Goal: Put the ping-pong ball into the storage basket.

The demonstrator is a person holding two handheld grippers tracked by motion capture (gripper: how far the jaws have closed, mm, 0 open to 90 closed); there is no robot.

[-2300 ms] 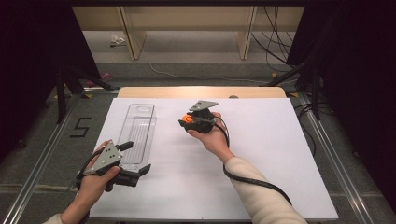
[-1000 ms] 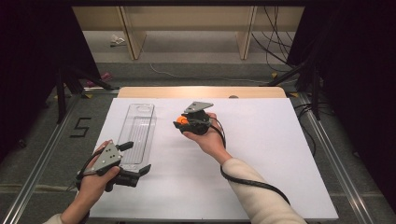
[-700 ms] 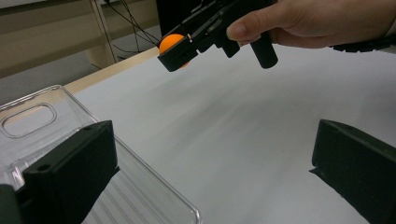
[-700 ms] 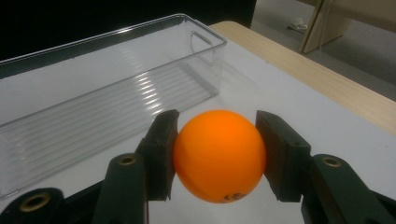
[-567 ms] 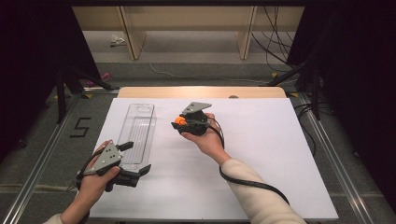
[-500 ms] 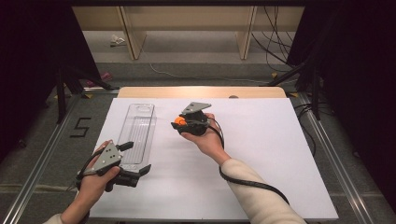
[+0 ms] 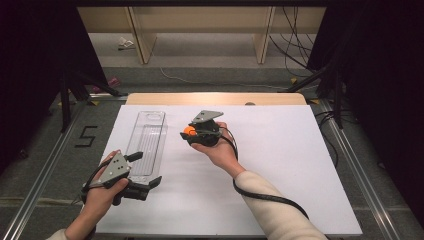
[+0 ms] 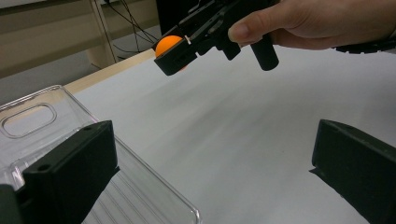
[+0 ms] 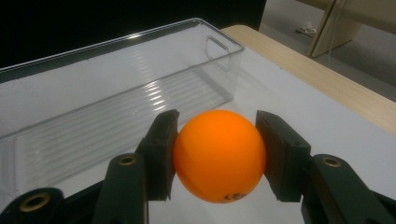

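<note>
An orange ball [image 9: 218, 154] sits squeezed between the two black pads of my right gripper [image 9: 217, 156], which is shut on it. In the high view the right gripper [image 7: 189, 133] holds the ball [image 7: 188, 131] above the white table, pointing left toward a clear plastic tray [image 7: 146, 142]. The tray [image 9: 116, 98] lies just beyond the ball and looks empty. My left gripper [image 7: 147, 181] rests low by the tray's near end, its jaws wide apart with nothing between them. In the left gripper view the ball [image 8: 167, 45] hangs above the tray's near corner [image 8: 28, 116].
A white sheet [image 7: 280, 165] covers the table, with a wooden strip [image 7: 215, 98] along its far edge. Metal rails [image 7: 360, 170] run down both sides. Wooden shelf legs [image 7: 141, 35] and cables stand on the floor beyond.
My right gripper has drifted a little to the left toward the tray with the ball held in it. The left gripper has stayed where it was.
</note>
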